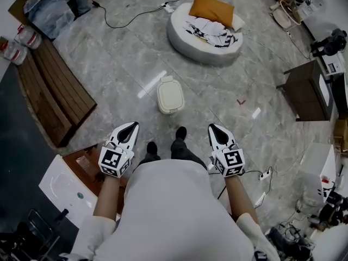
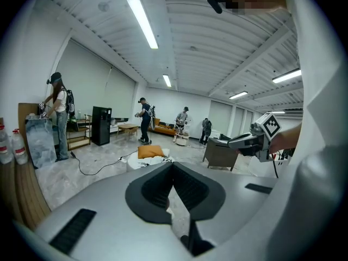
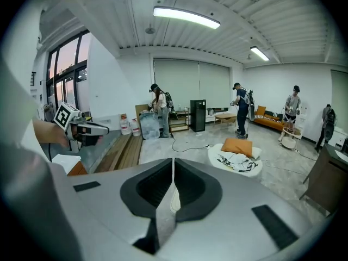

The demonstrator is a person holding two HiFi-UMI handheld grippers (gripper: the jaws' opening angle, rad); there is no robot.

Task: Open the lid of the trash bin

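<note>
The trash bin (image 1: 171, 95) is a small cream-white bin on the grey marble floor, and its lid lies flat and closed. It stands just ahead of the person's shoes (image 1: 180, 133). My left gripper (image 1: 130, 125) hovers at waist height, nearer than the bin and to its left, jaws shut and empty. My right gripper (image 1: 213, 128) is level with it, nearer than the bin and to its right, also shut and empty. In the left gripper view the left gripper (image 2: 173, 163) points across the room. A cream sliver shows behind the closed jaws of the right gripper (image 3: 173, 160).
A round white floor cushion (image 1: 187, 39) with an orange pillow (image 1: 212, 9) lies beyond the bin. Wooden planks (image 1: 51, 86) run along the left and a dark cabinet (image 1: 304, 89) stands at right. A cable (image 1: 128, 19) crosses the floor. Several people (image 2: 144, 119) stand far off.
</note>
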